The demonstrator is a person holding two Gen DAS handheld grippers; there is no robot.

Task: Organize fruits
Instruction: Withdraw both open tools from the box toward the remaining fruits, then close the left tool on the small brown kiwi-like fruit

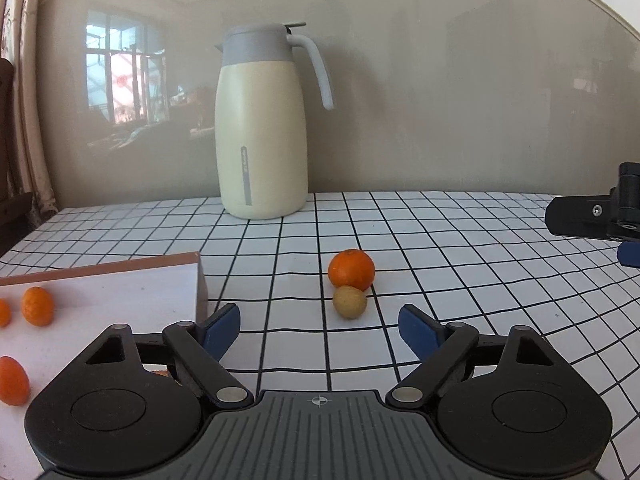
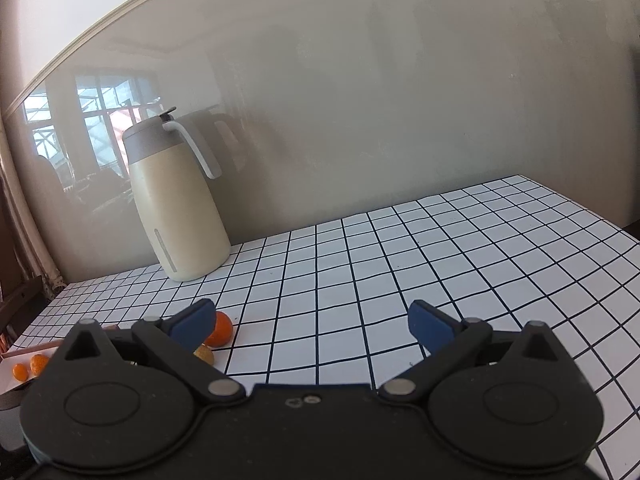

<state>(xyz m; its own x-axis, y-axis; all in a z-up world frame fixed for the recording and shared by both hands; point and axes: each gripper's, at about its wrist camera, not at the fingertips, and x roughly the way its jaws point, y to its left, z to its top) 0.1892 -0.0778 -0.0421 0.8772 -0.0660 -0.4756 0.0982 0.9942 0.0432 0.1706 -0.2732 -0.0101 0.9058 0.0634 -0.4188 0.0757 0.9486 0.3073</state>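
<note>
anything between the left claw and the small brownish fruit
Nothing: in the left wrist view, only bare checked tablecloth lies between the open left claw and the small brownish fruit.

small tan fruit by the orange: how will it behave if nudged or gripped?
The tan fruit looks round and smooth, so it would probably roll on the flat tablecloth. It seems to touch the orange, so a nudge may shift both.

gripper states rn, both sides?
Left gripper: open, empty, pointed at the tan fruit and orange.
Right gripper: open, empty.
</note>
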